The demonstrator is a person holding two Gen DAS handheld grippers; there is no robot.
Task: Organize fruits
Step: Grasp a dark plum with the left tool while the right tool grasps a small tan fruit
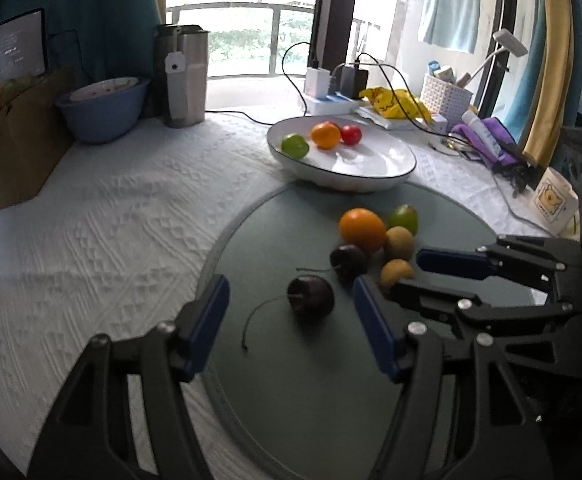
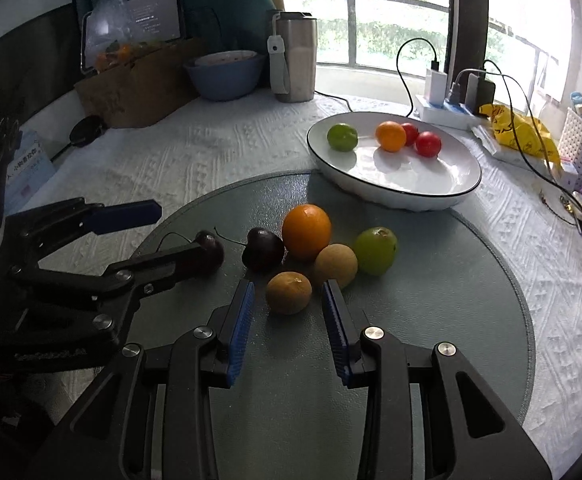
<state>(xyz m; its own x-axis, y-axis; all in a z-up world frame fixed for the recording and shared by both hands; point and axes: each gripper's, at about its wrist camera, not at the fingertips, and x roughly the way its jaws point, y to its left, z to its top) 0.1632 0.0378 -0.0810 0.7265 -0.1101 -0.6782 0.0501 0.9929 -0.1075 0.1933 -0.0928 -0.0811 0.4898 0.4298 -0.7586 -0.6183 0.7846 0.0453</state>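
Between left gripper [image 1: 291, 308] fingers [image 1: 207, 324], half-spread and empty, we are framing dark cherry [image 1: 311, 294] on grey mat [image 1: 291, 400]. Right gripper [image 2: 287, 310], narrower and empty, is bracketing small brown fruit [image 2: 289, 292] without touching. Cherry likely light, slick, bruisable: pinch across body, not stem. White plate [image 1: 391, 168] waiting beyond on bench.

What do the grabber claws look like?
Both are alike. The left gripper and the right gripper are matte black, built from flat angular bars with triangle-shaped cut-outs, joined by shiny silver round bolts. Each has two straight fingers tipped with blue pads; on the right gripper's own view the pads look ribbed. The left gripper's side carries small pale lettering, too blurry to read. No cables or sleeves show.
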